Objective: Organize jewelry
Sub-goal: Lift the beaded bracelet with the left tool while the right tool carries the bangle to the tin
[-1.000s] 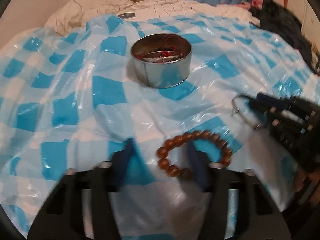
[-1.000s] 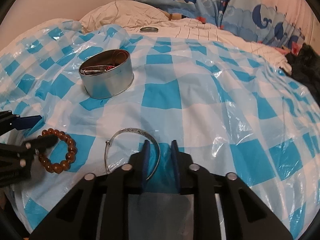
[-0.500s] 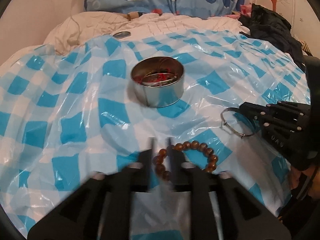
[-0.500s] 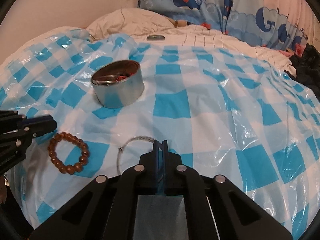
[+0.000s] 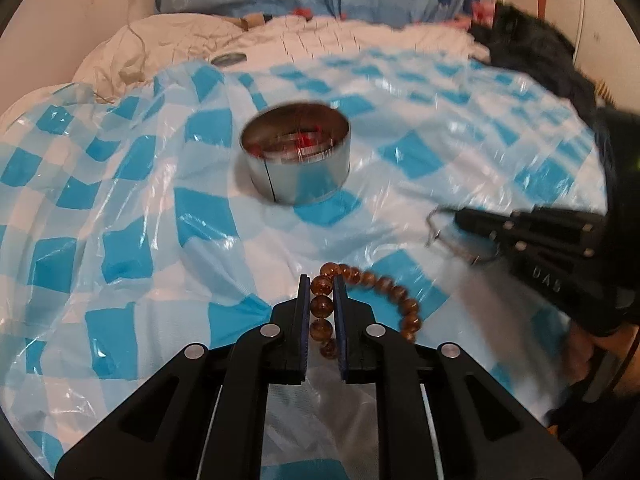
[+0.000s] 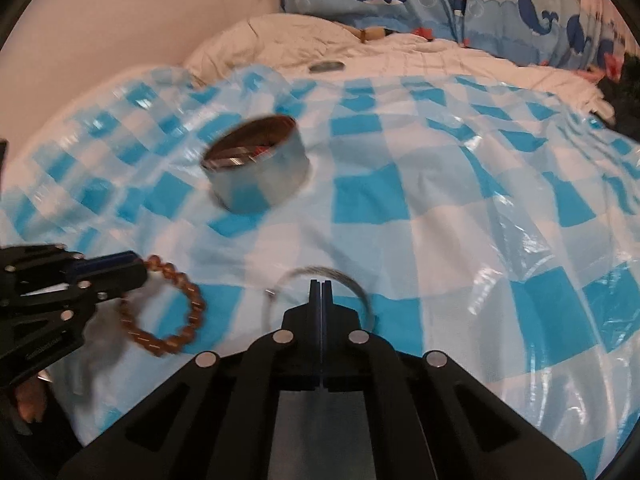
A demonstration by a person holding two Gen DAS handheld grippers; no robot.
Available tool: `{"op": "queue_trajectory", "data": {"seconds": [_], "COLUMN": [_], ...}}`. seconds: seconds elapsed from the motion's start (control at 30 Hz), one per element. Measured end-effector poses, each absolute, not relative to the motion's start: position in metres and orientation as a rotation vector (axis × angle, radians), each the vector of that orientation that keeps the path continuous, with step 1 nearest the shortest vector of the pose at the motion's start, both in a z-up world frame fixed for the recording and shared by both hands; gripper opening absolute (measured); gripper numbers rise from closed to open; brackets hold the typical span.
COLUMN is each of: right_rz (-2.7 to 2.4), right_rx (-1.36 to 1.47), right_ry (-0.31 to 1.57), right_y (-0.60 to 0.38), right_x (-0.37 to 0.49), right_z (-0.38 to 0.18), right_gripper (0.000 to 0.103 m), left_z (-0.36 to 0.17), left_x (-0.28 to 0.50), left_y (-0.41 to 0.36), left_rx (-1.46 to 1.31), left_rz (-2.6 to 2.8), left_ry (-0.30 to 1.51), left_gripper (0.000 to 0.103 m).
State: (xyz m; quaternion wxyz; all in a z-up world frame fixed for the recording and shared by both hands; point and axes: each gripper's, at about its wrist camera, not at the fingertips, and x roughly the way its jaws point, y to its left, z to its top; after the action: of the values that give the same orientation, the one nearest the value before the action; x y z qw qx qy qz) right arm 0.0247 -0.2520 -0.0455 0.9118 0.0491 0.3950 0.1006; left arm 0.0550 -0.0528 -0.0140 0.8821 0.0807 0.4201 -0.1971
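Since a second ago the left gripper [image 5: 322, 296] is closing on the bead bracelet [image 5: 372, 308] and the right gripper [image 6: 321, 292] has clamped the silver bangle [image 6: 340, 276], so both look ready for the tin [image 5: 298, 158].

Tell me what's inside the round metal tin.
The tin holds shiny metal pieces and something red, blurred. Its wall hides the bottom and anything lower down.

1. The left tool [image 5: 321, 292] is built of matte black plastic linkages, with thin blue pads [image 5: 305, 308] on its fingers.
2. Round silver screws [image 5: 269, 331] are set at the joints.
3. The right tool [image 6: 321, 294] is built alike, and pale lettering [image 5: 545, 274] is moulded on its side.
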Motion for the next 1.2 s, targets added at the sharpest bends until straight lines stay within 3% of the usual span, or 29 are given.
{"op": "queue_trajectory", "data": {"seconds": [0.07, 0.1, 0.13, 0.17, 0.2, 0.23, 0.27, 0.3, 0.33, 0.63, 0.9, 1.2], "right_rz": [0.249, 0.260, 0.268, 0.267, 0.271, 0.292, 0.299, 0.293, 0.270, 0.405, 0.515, 0.551], "right_rx": [0.122, 0.115, 0.098, 0.090, 0.086, 0.079, 0.064, 0.033, -0.012, 0.240, 0.434, 0.471], "right_ry": [0.786, 0.790, 0.803, 0.807, 0.809, 0.819, 0.825, 0.833, 0.855, 0.746, 0.642, 0.642], "right_y": [-0.248, -0.245, -0.241, -0.238, -0.236, -0.232, -0.229, -0.225, -0.221, -0.247, -0.266, -0.269], "right_x": [0.022, 0.022, 0.022, 0.022, 0.021, 0.021, 0.021, 0.021, 0.023, 0.018, 0.025, 0.067], "right_z": [-0.040, -0.039, -0.042, -0.044, -0.045, -0.046, -0.048, -0.050, -0.054, -0.025, 0.004, 0.018], "right_gripper": [0.002, 0.013, 0.042, 0.052, 0.053, 0.051, 0.041, 0.016, 0.007, 0.005, 0.005, 0.005], "left_z": [-0.008, -0.005, -0.003, -0.001, 0.001, 0.002, 0.004, 0.007, 0.009, 0.035, 0.065, 0.026], "left_x": [0.055, 0.055, 0.056, 0.056, 0.056, 0.056, 0.056, 0.055, 0.054, 0.060, 0.119, 0.196], "left_y": [-0.048, -0.046, -0.045, -0.044, -0.044, -0.044, -0.043, -0.042, -0.042, -0.041, -0.054, -0.073], "left_rx": [0.139, 0.121, 0.107, 0.096, 0.092, 0.089, 0.081, 0.070, 0.064, -0.008, -0.143, -0.142], "left_rz": [-0.417, -0.424, -0.431, -0.433, -0.434, -0.435, -0.440, -0.448, -0.452, -0.487, -0.545, -0.431], "left_ry": [0.861, 0.853, 0.850, 0.844, 0.840, 0.835, 0.830, 0.819, 0.808, 0.737, 0.677, 0.822], "left_gripper": [0.010, 0.010, 0.010, 0.010, 0.010, 0.010, 0.010, 0.010, 0.010, 0.010, 0.010, 0.010]}}
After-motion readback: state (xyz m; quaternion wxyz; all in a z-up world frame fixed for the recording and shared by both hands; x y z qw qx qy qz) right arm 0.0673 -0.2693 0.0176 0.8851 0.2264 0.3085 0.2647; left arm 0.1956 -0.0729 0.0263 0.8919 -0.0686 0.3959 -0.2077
